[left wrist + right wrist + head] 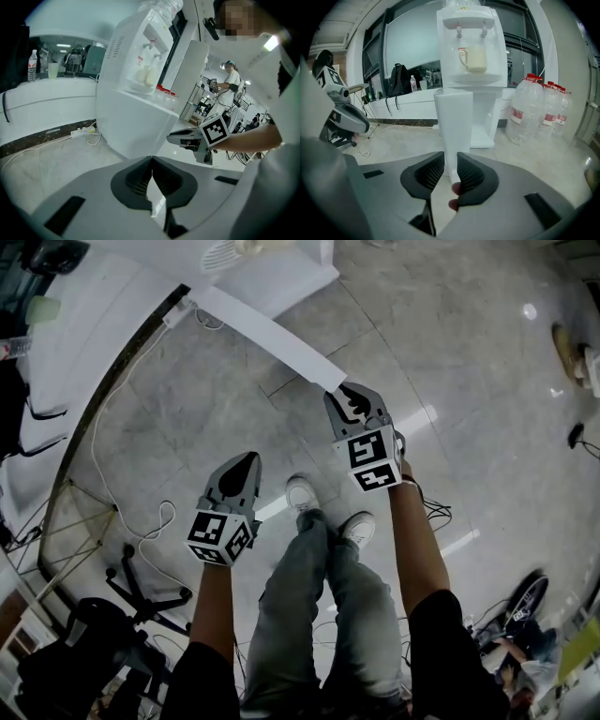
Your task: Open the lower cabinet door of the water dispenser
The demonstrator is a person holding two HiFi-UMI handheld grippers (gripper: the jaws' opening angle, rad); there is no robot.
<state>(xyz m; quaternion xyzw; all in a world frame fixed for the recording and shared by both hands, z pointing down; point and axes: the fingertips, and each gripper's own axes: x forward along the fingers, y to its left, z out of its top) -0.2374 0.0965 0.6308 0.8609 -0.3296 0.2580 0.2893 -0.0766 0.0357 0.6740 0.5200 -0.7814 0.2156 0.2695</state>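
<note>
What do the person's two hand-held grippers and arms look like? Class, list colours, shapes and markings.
The left hand-held gripper and right hand-held gripper are grey, wedge-shaped bodies with black ribbed pads. Each carries a white cube with black square markers. The person's sleeves are short and dark.

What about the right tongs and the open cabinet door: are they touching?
Touching. The right gripper view shows the free edge of the cabinet door between the right tongs, with both pads pressed against it.

Open cabinet door (272, 337) across floor (469, 381)
</note>
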